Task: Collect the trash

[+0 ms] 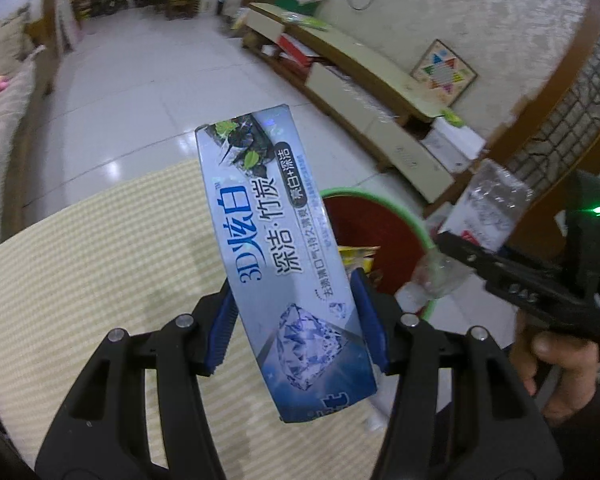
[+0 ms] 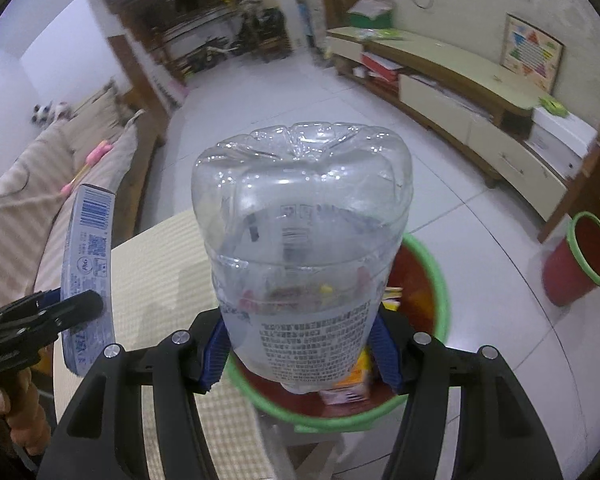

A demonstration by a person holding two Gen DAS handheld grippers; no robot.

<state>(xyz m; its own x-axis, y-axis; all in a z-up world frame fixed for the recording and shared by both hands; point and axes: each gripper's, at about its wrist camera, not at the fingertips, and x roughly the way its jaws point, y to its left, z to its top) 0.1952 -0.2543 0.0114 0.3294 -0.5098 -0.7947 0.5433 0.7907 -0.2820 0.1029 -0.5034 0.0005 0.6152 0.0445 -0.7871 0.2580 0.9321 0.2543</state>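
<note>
My left gripper (image 1: pixel 296 320) is shut on a blue-and-silver toothpaste box (image 1: pixel 276 240), which stands up and tilts slightly left above the yellow checked table (image 1: pixel 100 280). My right gripper (image 2: pixel 300 352) is shut on a clear, empty plastic bottle (image 2: pixel 300 220) whose base points away from me. The bottle hangs over a red bin with a green rim (image 2: pixel 440 288) that holds several wrappers. In the left wrist view that red bin (image 1: pixel 364 194) sits just behind the box, and the right gripper (image 1: pixel 472 256) with the bottle (image 1: pixel 488 208) is at the right.
A second red bin (image 2: pixel 580 256) stands on the tiled floor to the right. A low cream cabinet (image 1: pixel 360 64) runs along the far wall, with a white box (image 1: pixel 452 144) at its end. A striped sofa (image 2: pixel 40 184) is at the left. A hand (image 1: pixel 556 360) grips the right tool.
</note>
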